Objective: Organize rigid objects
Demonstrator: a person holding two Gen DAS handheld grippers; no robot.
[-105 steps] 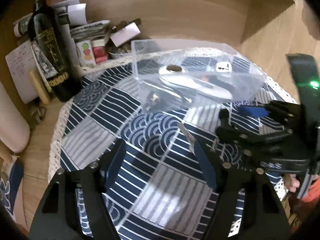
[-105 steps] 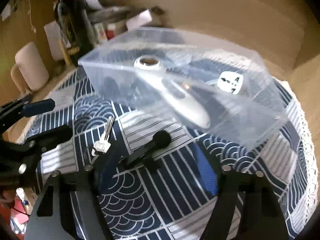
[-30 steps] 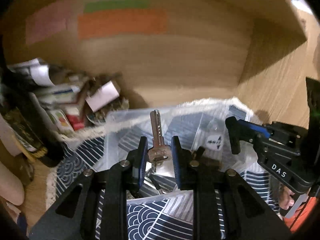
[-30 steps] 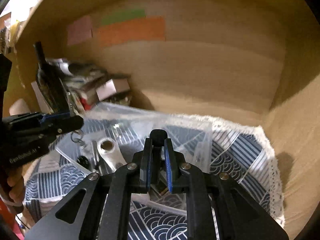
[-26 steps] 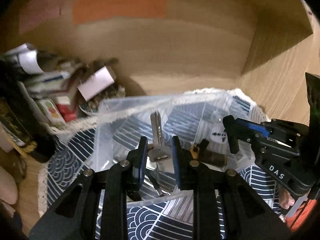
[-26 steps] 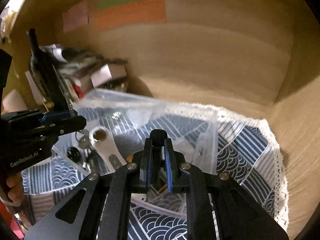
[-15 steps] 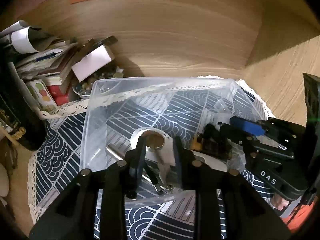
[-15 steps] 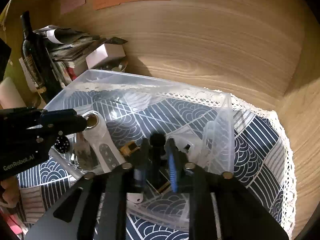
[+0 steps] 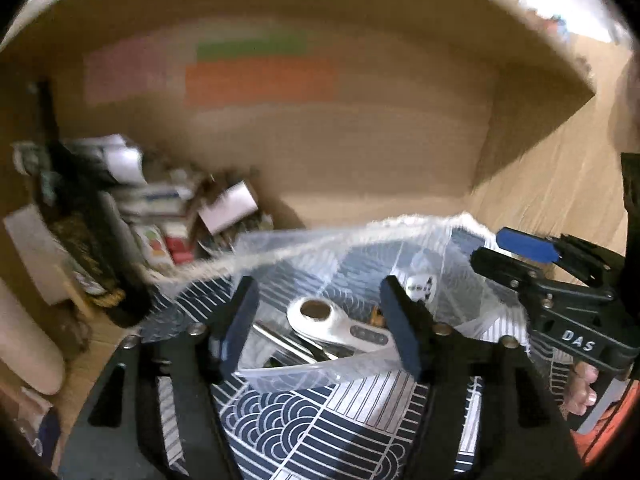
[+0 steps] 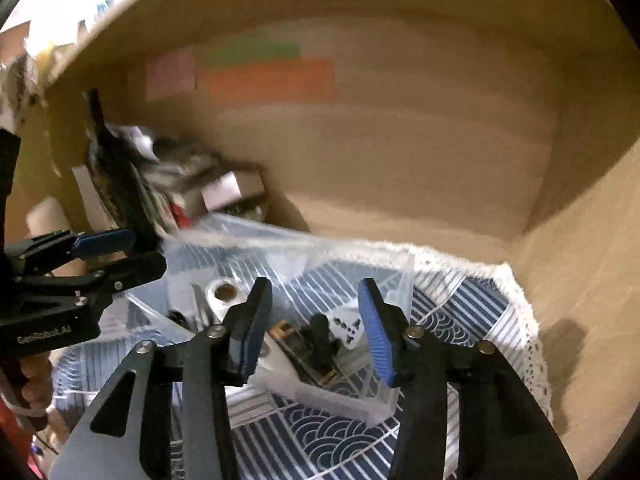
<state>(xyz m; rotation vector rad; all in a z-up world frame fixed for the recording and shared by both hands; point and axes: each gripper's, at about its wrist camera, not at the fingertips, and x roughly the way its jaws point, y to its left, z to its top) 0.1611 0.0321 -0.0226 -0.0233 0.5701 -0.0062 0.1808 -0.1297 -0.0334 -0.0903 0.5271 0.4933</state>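
A clear plastic box (image 9: pixel 280 376) stands on the blue patterned cloth (image 9: pixel 320 432). In it lie a white handle-shaped tool (image 9: pixel 340 326), a key (image 9: pixel 280 342) and a white plug adapter (image 9: pixel 420 283). My left gripper (image 9: pixel 320 324) is open and empty above the box's near wall. In the right wrist view the box (image 10: pixel 340 400) holds a black clip-like part (image 10: pixel 316 346), the adapter (image 10: pixel 347 330) and the white tool (image 10: pixel 224 294). My right gripper (image 10: pixel 312 326) is open and empty above them. Each gripper also shows in the other's view, the right one (image 9: pixel 516 256) and the left one (image 10: pixel 116 252).
A dark wine bottle (image 9: pixel 76 208) and a pile of papers and small boxes (image 9: pixel 172 216) stand at the back left against the wooden wall (image 9: pixel 360 140). The cloth's lace edge (image 10: pixel 520 300) ends near the right wall.
Both grippers have opened and let go: the key and the black part now lie in the box. Both grippers have lifted and tilted up from the box.
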